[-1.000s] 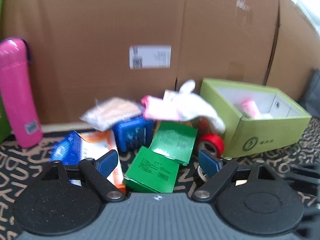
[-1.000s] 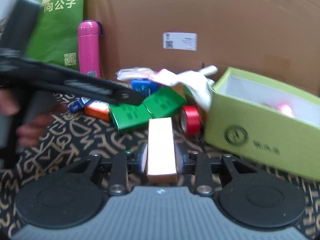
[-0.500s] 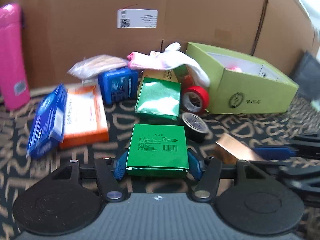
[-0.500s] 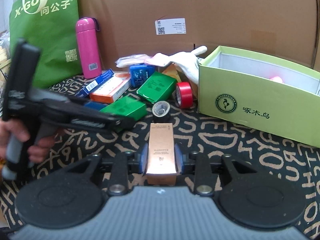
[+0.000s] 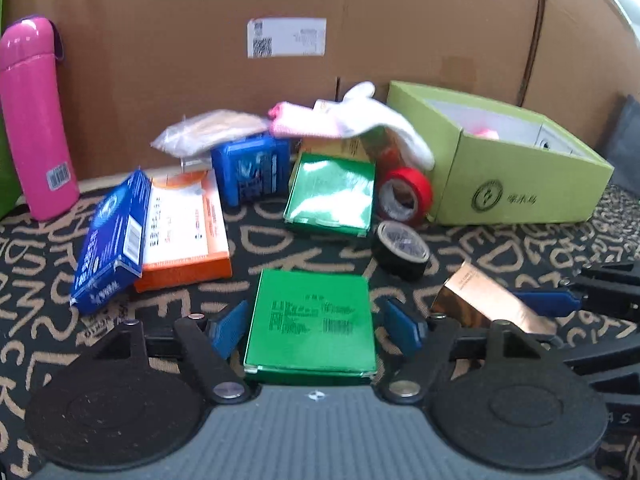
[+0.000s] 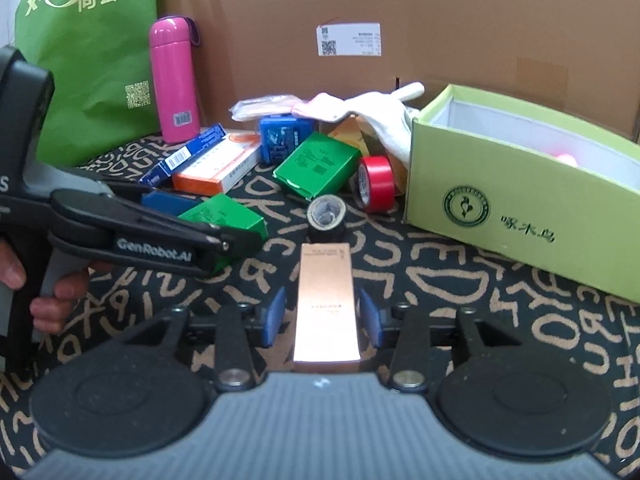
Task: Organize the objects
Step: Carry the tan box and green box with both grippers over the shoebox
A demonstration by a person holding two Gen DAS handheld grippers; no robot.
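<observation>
A flat green box [image 5: 312, 320] lies on the patterned mat between the pads of my left gripper [image 5: 316, 328]. Its jaws are opening, and a gap shows on each side of the box. In the right wrist view that gripper [image 6: 160, 236] reaches in from the left over the same green box [image 6: 228, 216]. A long copper box [image 6: 326, 300] lies on the mat between the pads of my right gripper [image 6: 323, 315]. These jaws are opening too and stand clear of the box. The copper box [image 5: 480, 304] also shows low on the right in the left wrist view.
A light green open carton [image 6: 520, 200] stands at the right. Red tape [image 5: 404, 196], black tape [image 5: 400, 244], a second green box [image 5: 332, 196], blue and orange boxes, a white glove and a pink bottle [image 5: 36, 120] crowd the back, against a cardboard wall. A hand holds the left gripper's handle.
The left gripper closed on the green box, drew it forward away from the pile, then spread its jaws. The right gripper lowered the copper box onto the mat and let go.
</observation>
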